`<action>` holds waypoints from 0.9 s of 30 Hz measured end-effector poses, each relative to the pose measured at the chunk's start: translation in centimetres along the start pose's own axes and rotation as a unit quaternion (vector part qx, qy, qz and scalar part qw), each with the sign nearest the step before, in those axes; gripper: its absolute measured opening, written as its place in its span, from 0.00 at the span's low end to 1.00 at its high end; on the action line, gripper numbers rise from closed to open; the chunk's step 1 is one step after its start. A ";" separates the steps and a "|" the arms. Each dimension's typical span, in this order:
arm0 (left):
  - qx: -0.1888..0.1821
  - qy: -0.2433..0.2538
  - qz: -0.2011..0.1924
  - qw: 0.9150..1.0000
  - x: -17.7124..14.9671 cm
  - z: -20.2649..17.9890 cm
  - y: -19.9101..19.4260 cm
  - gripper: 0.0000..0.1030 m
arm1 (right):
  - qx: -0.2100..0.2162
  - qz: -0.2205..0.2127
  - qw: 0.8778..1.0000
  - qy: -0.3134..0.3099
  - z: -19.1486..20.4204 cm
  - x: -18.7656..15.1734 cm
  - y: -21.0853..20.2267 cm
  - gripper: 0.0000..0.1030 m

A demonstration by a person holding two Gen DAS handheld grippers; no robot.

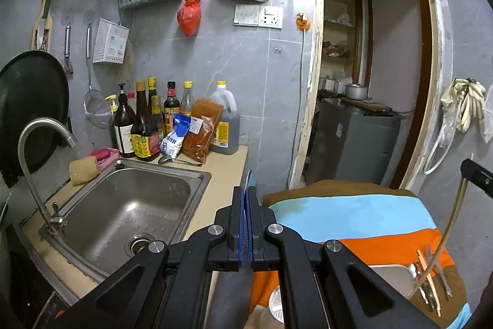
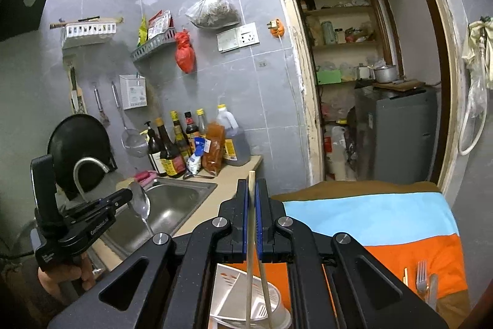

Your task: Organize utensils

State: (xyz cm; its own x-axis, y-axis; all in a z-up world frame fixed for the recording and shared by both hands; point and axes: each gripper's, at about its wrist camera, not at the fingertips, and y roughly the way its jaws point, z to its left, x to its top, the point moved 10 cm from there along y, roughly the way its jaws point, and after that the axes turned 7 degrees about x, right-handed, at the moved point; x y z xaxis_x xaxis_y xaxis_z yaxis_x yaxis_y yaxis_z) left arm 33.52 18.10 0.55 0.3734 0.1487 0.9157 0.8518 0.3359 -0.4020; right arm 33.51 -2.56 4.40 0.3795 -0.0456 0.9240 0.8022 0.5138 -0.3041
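Observation:
My left gripper (image 1: 246, 199) is shut on a metal spoon (image 1: 250, 181), seen edge-on between the blue pads; in the right wrist view the spoon's bowl (image 2: 140, 201) sticks up from that gripper (image 2: 128, 198) over the sink. My right gripper (image 2: 252, 193) is shut on a pair of wooden chopsticks (image 2: 252, 236) that hang down into a white utensil holder (image 2: 246, 298). In the left wrist view the right gripper (image 1: 476, 174) holds the chopsticks (image 1: 453, 211) above a tray (image 1: 391, 276) with a fork, spoon and chopsticks (image 1: 431, 282).
A steel sink (image 1: 129, 205) with a curved tap (image 1: 37, 144) lies left. Sauce bottles (image 1: 148, 119) and bags stand at the counter's back. A striped cloth (image 1: 354, 215) covers the surface on the right. A fork (image 2: 422, 276) lies on it. An open doorway is behind.

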 end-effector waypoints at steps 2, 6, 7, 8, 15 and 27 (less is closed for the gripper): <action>0.003 0.005 -0.001 1.000 -0.3 -0.2 0.2 0.02 | -0.004 -0.003 1.000 -0.005 0.2 -0.1 0.0 0.04; 0.006 0.022 -0.002 1.000 -1.0 -1.0 0.4 0.02 | -0.025 -0.012 1.000 0.003 -0.3 -0.4 0.0 0.04; 0.005 0.025 -0.001 1.000 -1.3 -1.2 0.4 0.02 | -0.033 -0.017 0.999 0.010 -0.6 -0.4 -0.1 0.04; 0.004 0.027 0.000 1.000 -1.4 -1.4 0.4 0.02 | -0.043 -0.025 0.998 0.023 -1.1 -0.4 -0.2 0.04; -0.003 0.030 0.010 1.000 -2.1 -1.9 0.6 0.02 | -0.070 -0.072 0.992 0.074 -3.0 0.9 -1.6 0.04; -0.003 0.029 0.011 1.000 -2.1 -1.8 0.6 0.02 | -0.074 -0.069 0.991 0.087 -3.3 0.0 -1.2 0.04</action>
State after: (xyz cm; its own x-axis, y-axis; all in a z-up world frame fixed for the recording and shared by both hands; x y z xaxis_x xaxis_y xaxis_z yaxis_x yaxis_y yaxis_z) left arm 33.93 16.27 -1.59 0.4117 0.1023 0.9056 0.8456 0.3276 -0.4215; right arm 34.09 -5.94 4.03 0.3254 -0.2611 0.9088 0.9058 0.3619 -0.2203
